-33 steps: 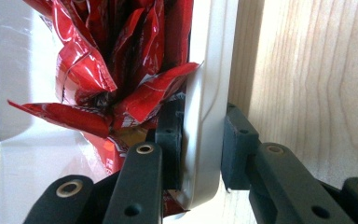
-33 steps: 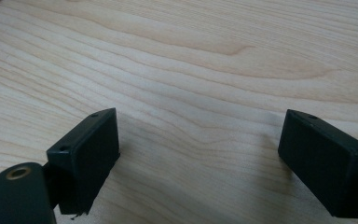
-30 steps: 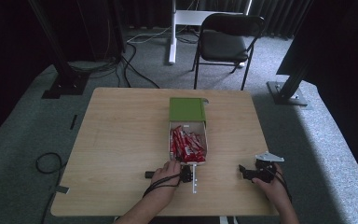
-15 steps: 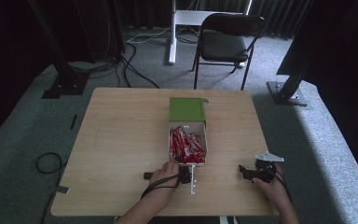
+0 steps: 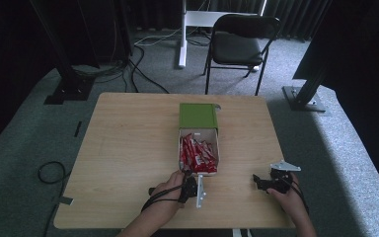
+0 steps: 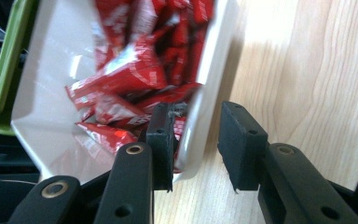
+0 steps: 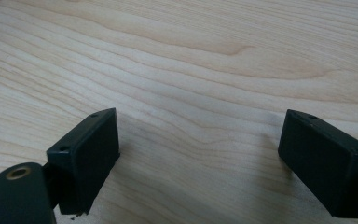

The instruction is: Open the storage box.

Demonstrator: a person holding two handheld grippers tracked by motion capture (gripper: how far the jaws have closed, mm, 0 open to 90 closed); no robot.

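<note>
A white box with an open green lid sits mid-table and holds several red packets. My left gripper is at the box's near edge. In the left gripper view the box wall stands between the jaws of the left gripper: one pad is inside by the packets, the other outside with bare wood showing beside it. Its jaws have just been opening and stand open around the wall. My right gripper rests on the table at the right; its jaws are wide open over bare wood.
The wooden table has its front edge just below both hands. Beyond it on the carpet stand a black folding chair, a white desk leg and black stand bases. A cable loop lies at the left.
The left hand and its gripper have shifted slightly at the box's near edge. The box and the right hand look the same.
</note>
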